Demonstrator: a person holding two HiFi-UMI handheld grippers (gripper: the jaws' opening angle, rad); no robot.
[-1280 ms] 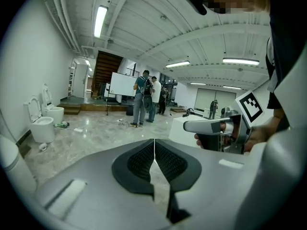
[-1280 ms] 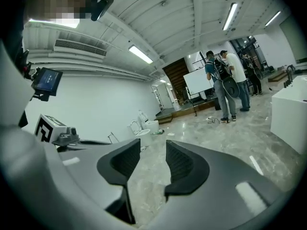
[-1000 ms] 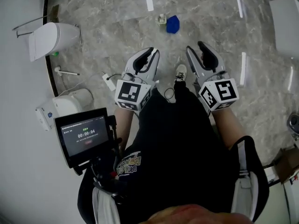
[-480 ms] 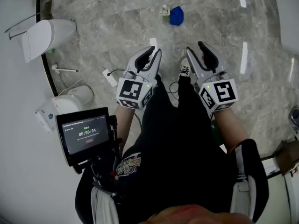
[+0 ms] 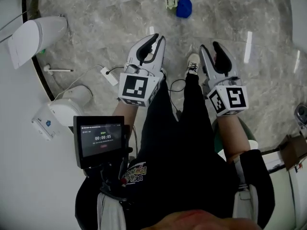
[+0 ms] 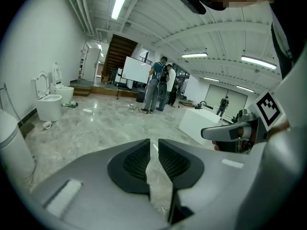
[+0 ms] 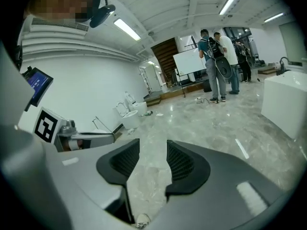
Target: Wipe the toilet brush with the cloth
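Observation:
A blue cloth (image 5: 183, 6) lies crumpled on the marble floor ahead of the person's feet. Right beside it, to the left, stands a small white thing (image 5: 170, 1), too small to tell whether it is the toilet brush. My left gripper (image 5: 150, 42) hangs in front of the person's left leg, its jaws a narrow gap apart with only floor between the pads (image 6: 136, 158). On the other side my right gripper (image 5: 216, 51) is held at the same height, open wider and empty (image 7: 152, 159). Both are well short of the cloth.
A white toilet (image 5: 33, 32) stands by the left wall, with a white stick-like thing (image 5: 57, 70), a power strip (image 5: 108, 75) and a round white unit (image 5: 72, 104) near it. A screen (image 5: 101, 140) is mounted at the person's waist. Several people (image 6: 160, 83) and a white block (image 6: 201, 123) are far off.
Both grippers have sunk lower in front of the legs. The head view has shifted, so the cloth and the toilet now sit nearer the frame's top and left edges.

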